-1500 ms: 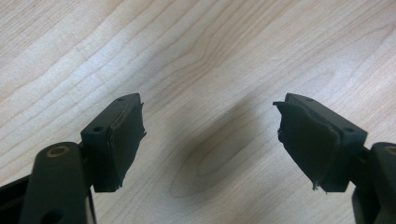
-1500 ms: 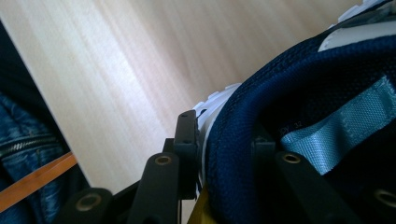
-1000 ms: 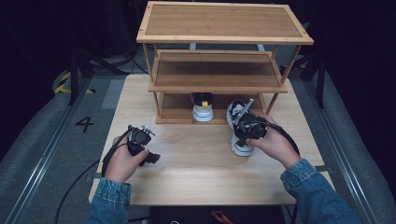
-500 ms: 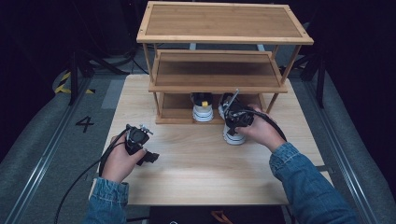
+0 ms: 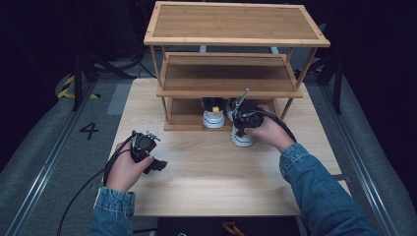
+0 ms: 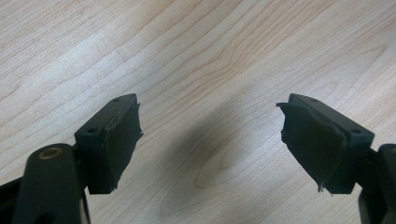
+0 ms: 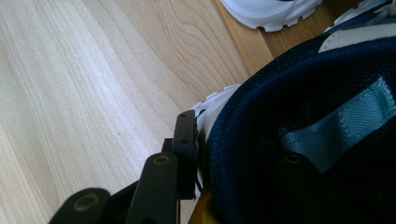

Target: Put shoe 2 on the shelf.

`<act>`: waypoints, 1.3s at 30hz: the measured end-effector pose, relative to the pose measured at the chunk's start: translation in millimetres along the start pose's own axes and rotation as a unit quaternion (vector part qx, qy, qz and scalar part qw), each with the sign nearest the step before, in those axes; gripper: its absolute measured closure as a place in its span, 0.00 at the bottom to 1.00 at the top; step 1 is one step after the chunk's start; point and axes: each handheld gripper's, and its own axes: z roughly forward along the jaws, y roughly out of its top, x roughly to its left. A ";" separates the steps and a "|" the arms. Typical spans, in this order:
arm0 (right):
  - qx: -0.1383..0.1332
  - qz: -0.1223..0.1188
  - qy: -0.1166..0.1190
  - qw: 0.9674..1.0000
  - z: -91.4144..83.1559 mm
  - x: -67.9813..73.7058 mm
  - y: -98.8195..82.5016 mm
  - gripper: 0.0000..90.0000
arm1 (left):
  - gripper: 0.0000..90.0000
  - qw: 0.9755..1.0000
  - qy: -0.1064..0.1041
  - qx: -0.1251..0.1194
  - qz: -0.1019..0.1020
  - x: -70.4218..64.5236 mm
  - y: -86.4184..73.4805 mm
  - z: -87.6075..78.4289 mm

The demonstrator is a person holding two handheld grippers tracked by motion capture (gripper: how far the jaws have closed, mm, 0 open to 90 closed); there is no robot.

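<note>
High view: right gripper (image 5: 240, 123) clamping navy shoe (image 5: 242, 135) may strike the rack's (image 5: 231, 91) low shelf; left gripper (image 5: 156, 164) spread, idle.

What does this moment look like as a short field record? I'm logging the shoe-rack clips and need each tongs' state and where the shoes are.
left tongs: open, nothing between them, over bare table
right tongs: shut on held shoe at its collar
held shoe: navy upper, white sole, at rack's front edge
second shoe: on bottom shelf of rack
upper shelves: bare
</note>
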 end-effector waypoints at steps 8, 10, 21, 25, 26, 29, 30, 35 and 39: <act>-0.022 -0.026 -0.040 0.999 -3.8 2.9 -0.6 0.65 | 0.22 1.000 -0.001 0.002 0.005 -1.1 2.2 1.7; -0.040 -0.043 -0.065 0.996 -7.2 3.8 -1.4 0.60 | 0.22 1.000 -0.002 0.002 0.003 -2.0 3.1 2.1; -0.092 -0.061 -0.123 0.986 -28.3 21.9 -13.1 0.56 | 0.22 1.000 -0.006 0.001 0.014 -2.9 13.0 4.9; -0.129 -0.049 -0.138 0.981 -43.9 28.8 -22.5 0.53 | 0.22 1.000 -0.010 0.002 0.019 -4.0 17.8 6.7; -0.138 -0.040 -0.138 0.980 -47.8 31.1 -25.7 0.52 | 0.22 1.000 -0.011 0.001 0.019 -4.6 18.9 7.1; -0.169 -0.014 -0.150 0.974 -56.2 34.0 -38.7 0.52 | 0.22 1.000 -0.011 0.004 0.022 -5.8 21.5 8.1; -0.176 -0.006 -0.151 0.973 -58.0 34.8 -43.5 0.52 | 0.22 1.000 -0.010 0.005 0.024 -6.1 22.4 8.6; -0.204 0.032 -0.173 0.963 -61.3 40.0 -67.9 0.57 | 0.22 1.000 -0.014 0.004 0.025 -7.5 26.0 10.6; -0.201 0.045 -0.178 0.962 -55.0 42.1 -80.4 0.62 | 0.22 1.000 -0.013 0.005 0.025 -8.3 27.3 10.6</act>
